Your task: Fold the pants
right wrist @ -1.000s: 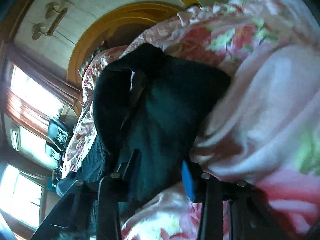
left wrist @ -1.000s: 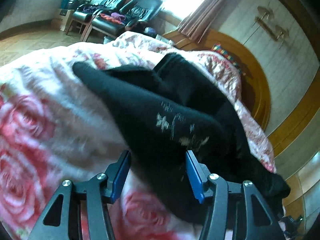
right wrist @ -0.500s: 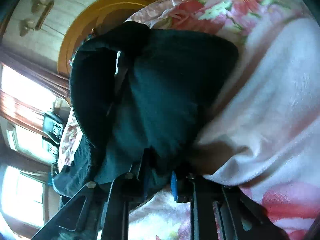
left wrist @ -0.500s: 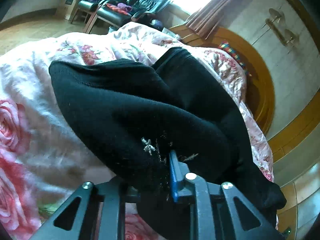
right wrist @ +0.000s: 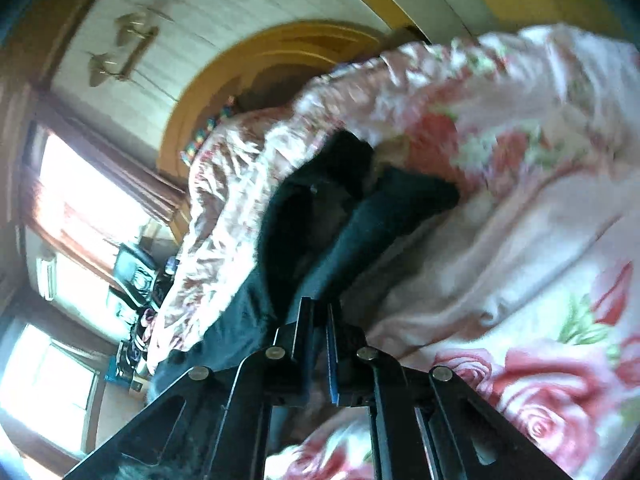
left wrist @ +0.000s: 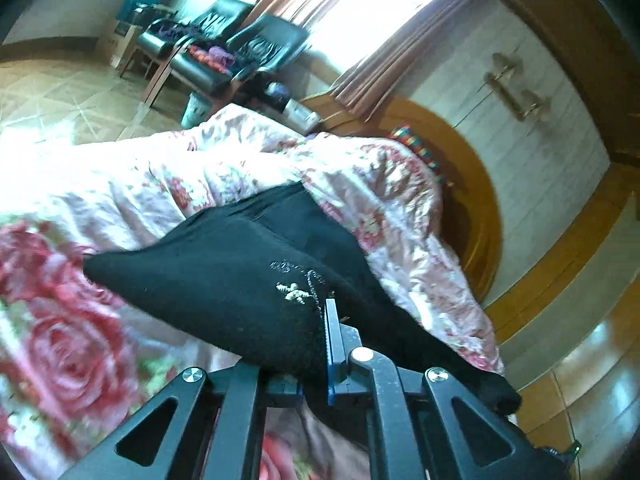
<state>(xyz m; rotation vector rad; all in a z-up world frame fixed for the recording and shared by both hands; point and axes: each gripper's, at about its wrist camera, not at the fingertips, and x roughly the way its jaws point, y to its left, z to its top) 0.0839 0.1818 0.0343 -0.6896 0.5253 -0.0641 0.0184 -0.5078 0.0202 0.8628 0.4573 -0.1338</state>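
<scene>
The black pants lie on a bed covered by a pink quilt with big red roses. Both grippers hold the cloth at the near end.

In the left wrist view, the left gripper is closed on a thick fold of the pants. The cloth bulges out to the left of the blue pad, and a small white embroidered mark sits on the cloth just above the pad. The gripped part is lifted from the quilt, and the rest of the pants runs away toward the far side of the bed, where a second layer of black cloth lies beside it. One dark end of the pants hangs over the right edge of the bed, near the wooden headboard.

In the right wrist view, the right gripper is also closed on the pants; the two fingers stand very near each other with dark cloth pinched between them. From there the pants stretch up and away over the quilt, partly in folds. This picture is blurred, so the exact layers are hard to tell.

Behind the bed, black armchairs stand near a bright window with curtains.
</scene>
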